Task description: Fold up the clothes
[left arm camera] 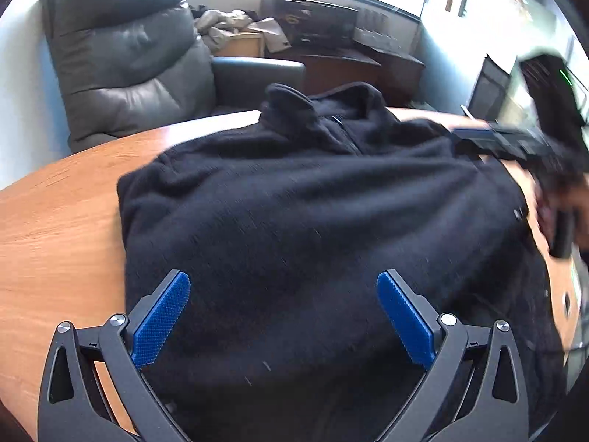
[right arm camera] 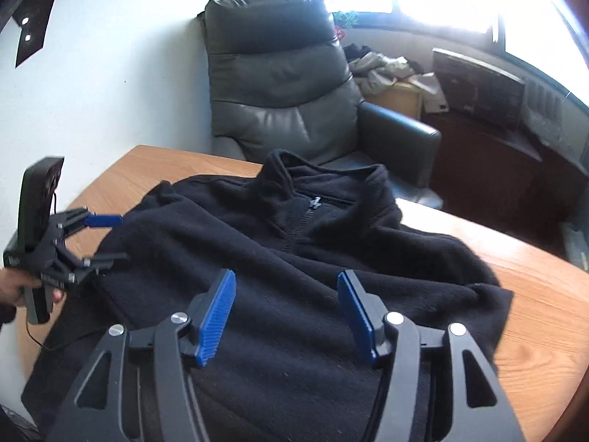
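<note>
Fleece point(right arm camera: 294, 258), black, zip-necked, lies spread over the wooden counter point(right arm camera: 545, 294), collar toward the upper middle of both frames. Right tongs point(right arm camera: 287, 316) hover above its lower half, spread and empty. Left tongs point(left arm camera: 283, 316), likewise spread and empty, appear at the right-wrist frame's left edge beside a shoulder. Armchair point(right arm camera: 279, 84) stands behind the counter.

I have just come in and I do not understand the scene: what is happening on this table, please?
A person is folding clothes with a hand-held gripper in each hand. A black fleece jacket lies spread on the wooden table, collar toward the grey armchair, its zipper partly closed. The left gripper and the right gripper both hover over the jacket with jaws open, gripping nothing. It seems partly folded, not finished.
</note>
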A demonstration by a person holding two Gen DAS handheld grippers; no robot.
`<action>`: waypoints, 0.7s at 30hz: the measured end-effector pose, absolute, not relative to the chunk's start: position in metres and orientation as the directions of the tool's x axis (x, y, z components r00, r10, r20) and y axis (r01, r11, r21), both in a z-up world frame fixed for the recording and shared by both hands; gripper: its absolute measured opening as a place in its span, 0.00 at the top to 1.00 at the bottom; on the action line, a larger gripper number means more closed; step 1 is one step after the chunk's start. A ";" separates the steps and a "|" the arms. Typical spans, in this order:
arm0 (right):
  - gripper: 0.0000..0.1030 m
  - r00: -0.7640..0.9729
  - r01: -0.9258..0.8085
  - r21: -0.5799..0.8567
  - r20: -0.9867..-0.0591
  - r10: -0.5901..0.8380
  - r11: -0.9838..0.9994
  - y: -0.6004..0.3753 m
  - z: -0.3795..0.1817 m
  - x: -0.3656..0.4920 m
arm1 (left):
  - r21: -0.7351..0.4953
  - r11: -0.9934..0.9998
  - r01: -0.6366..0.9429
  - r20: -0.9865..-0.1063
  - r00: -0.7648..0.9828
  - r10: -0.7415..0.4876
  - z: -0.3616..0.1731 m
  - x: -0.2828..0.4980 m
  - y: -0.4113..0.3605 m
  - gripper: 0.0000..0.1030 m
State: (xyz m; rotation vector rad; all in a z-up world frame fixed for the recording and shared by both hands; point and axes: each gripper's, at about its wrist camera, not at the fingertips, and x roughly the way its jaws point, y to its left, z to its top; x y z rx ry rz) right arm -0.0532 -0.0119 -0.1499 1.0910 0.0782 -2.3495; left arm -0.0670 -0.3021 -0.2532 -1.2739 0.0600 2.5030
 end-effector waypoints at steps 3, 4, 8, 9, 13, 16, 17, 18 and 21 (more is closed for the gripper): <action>0.40 -0.441 0.556 0.241 -0.726 -0.528 -0.796 -0.036 -0.154 -0.075 | -0.114 -0.927 -0.356 -0.806 -0.513 0.296 -0.256 -0.037 -0.290 0.00; 0.40 -0.412 0.573 0.264 -0.725 -0.552 -0.775 -0.045 -0.155 -0.082 | -0.117 -0.926 -0.359 -0.808 -0.508 0.299 -0.260 -0.027 -0.286 0.00; 0.40 -0.348 0.657 0.280 -0.712 -0.610 -0.700 -0.078 -0.155 -0.075 | -0.157 -0.938 -0.309 -0.803 -0.513 0.304 -0.275 -0.011 -0.287 0.00; 0.40 -0.344 0.676 0.264 -0.713 -0.611 -0.688 -0.083 -0.155 -0.066 | -0.170 -0.941 -0.293 -0.796 -0.522 0.306 -0.276 -0.009 -0.290 0.00; 0.34 -0.399 0.769 0.006 -0.777 -0.487 -0.639 -0.097 -0.170 -0.007 | -0.209 -0.952 -0.223 -0.780 -0.549 0.300 -0.282 -0.008 -0.300 0.00; 0.32 -0.422 0.806 -0.133 -0.812 -0.403 -0.577 -0.103 -0.188 0.029 | -0.208 -0.953 -0.219 -0.775 -0.558 0.297 -0.284 -0.005 -0.303 0.00; 0.32 -0.431 0.809 -0.163 -0.818 -0.381 -0.565 -0.104 -0.194 0.037 | -0.203 -0.954 -0.222 -0.775 -0.558 0.295 -0.285 -0.004 -0.302 0.00; 0.32 -0.452 0.802 -0.200 -0.819 -0.353 -0.563 -0.105 -0.199 0.043 | -0.199 -0.953 -0.228 -0.775 -0.558 0.295 -0.284 -0.003 -0.301 0.00; 0.34 -0.514 0.744 -0.247 -0.805 -0.295 -0.621 -0.104 -0.205 0.036 | -0.186 -0.951 -0.246 -0.775 -0.559 0.296 -0.282 -0.001 -0.298 0.00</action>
